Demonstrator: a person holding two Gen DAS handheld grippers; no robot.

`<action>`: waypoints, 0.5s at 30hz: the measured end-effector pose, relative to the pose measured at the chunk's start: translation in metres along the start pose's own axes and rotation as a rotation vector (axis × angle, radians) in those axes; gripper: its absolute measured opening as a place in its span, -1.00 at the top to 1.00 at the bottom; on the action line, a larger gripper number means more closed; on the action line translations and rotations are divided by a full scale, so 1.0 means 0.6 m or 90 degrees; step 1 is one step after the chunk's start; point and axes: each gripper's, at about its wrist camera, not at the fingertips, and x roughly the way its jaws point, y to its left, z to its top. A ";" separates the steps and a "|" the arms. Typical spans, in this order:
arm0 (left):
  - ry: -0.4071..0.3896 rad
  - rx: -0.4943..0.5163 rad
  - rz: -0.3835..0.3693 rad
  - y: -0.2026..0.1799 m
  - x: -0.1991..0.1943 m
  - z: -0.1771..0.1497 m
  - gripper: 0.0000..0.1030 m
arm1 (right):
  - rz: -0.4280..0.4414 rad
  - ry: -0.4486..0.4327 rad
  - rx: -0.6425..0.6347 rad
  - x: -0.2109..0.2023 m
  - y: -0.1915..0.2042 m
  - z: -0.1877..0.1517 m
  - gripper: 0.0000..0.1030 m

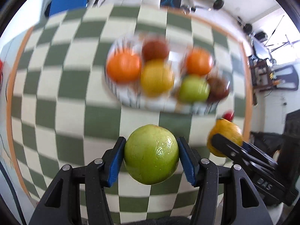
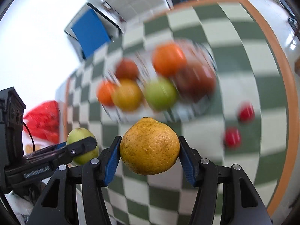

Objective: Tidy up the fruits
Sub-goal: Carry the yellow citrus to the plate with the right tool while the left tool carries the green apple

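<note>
Your left fingers [image 1: 151,156] gripped a green fruit [image 1: 151,154], your right fingers [image 2: 149,154] a yellow orange [image 2: 149,147], both held above the bench [image 1: 56,86]. The two plates [image 1: 131,101] of fruit lay straight ahead, the left-hand plate likely nearer your left hand.

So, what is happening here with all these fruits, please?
A person holds a gripper in each hand and sorts fruit over a green and white checkered cloth. The left gripper is shut on a green fruit, the right gripper on a yellow-orange citrus. Both are held in the air, short of two dishes already holding fruit, all blurred. Two small red fruits lie loose on the cloth.
</note>
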 end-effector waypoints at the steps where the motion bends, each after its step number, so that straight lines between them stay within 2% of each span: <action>1: -0.007 -0.001 -0.002 0.000 -0.013 0.031 -0.04 | -0.003 -0.006 -0.007 0.008 0.015 0.021 -0.19; 4: -0.017 -0.005 0.014 0.003 -0.024 0.116 -0.04 | -0.020 -0.006 -0.026 0.043 0.048 0.099 -0.19; 7: -0.007 -0.006 0.041 0.020 -0.001 0.182 -0.04 | -0.049 0.017 -0.045 0.090 0.073 0.159 -0.19; 11: 0.044 -0.009 0.050 0.041 0.047 0.261 -0.04 | -0.081 0.048 -0.052 0.134 0.075 0.182 -0.19; 15: 0.088 -0.016 0.055 0.051 0.095 0.286 -0.04 | -0.084 0.061 -0.047 0.156 0.072 0.187 -0.20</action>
